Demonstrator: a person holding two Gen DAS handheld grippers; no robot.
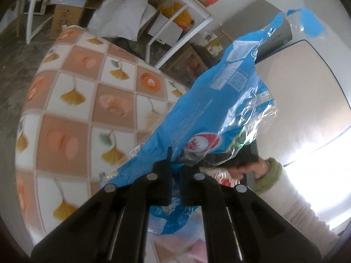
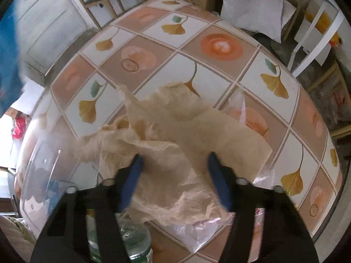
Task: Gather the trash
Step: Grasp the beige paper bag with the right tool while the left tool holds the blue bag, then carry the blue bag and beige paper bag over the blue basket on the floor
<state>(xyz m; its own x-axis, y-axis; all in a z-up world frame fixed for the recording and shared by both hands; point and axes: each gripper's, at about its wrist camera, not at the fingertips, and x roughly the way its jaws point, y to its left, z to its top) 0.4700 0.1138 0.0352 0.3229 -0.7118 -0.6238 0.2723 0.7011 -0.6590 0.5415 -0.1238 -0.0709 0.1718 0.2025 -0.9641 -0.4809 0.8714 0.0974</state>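
Left tongs (image 1: 175, 157) around blue wrapper (image 1: 208, 100)

A cluttered home room: patterned tablecloth (image 2: 219, 46), cardboard boxes (image 1: 65, 19), pillows (image 1: 122, 19) on the floor.

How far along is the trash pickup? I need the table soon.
Done: the blue wrapper is off the table, clamped in the left gripper. In hand: the right gripper straddles the crumpled beige paper, not yet pinching it. Left: that paper, the clear plastic bag, and a bottle.
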